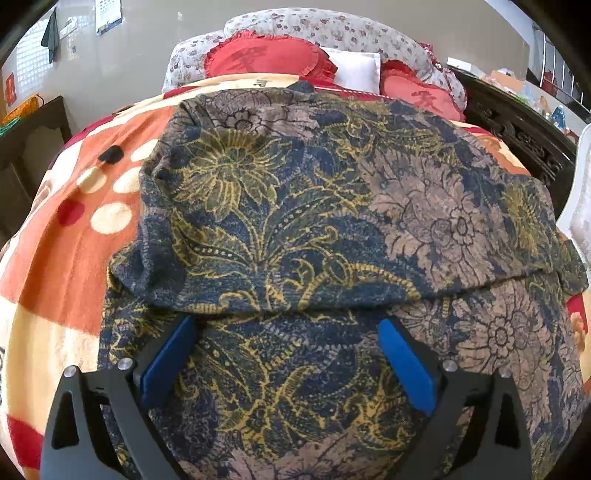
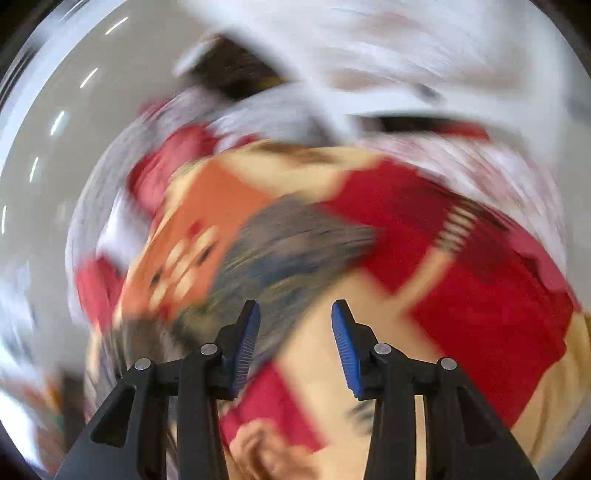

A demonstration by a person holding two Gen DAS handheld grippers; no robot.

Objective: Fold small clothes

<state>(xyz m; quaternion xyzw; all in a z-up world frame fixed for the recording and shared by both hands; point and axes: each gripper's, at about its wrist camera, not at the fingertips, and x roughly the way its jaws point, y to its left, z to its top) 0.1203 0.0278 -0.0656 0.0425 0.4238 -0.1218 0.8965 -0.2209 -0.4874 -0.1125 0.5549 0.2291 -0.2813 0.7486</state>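
Observation:
A dark blue garment with yellow and brown flower print (image 1: 295, 221) lies on the bed blanket (image 1: 59, 258), with one part folded over the other; the fold edge runs just beyond my left gripper's tips. My left gripper (image 1: 288, 321) is open, low over the garment's near layer, its blue pads (image 1: 168, 362) wide apart and empty. The right wrist view is heavily motion-blurred. My right gripper (image 2: 295, 306) is open and empty above the bed; the garment (image 2: 280, 254) shows as a grey-blue smear ahead and to the left of its tips.
The blanket (image 2: 480, 295) is orange, cream and red. Red pillows (image 1: 269, 59) and a floral quilt (image 1: 332, 29) lie at the bed's head. A dark carved bed frame (image 1: 517, 136) runs along the right. A dark table (image 1: 33, 140) stands at the left.

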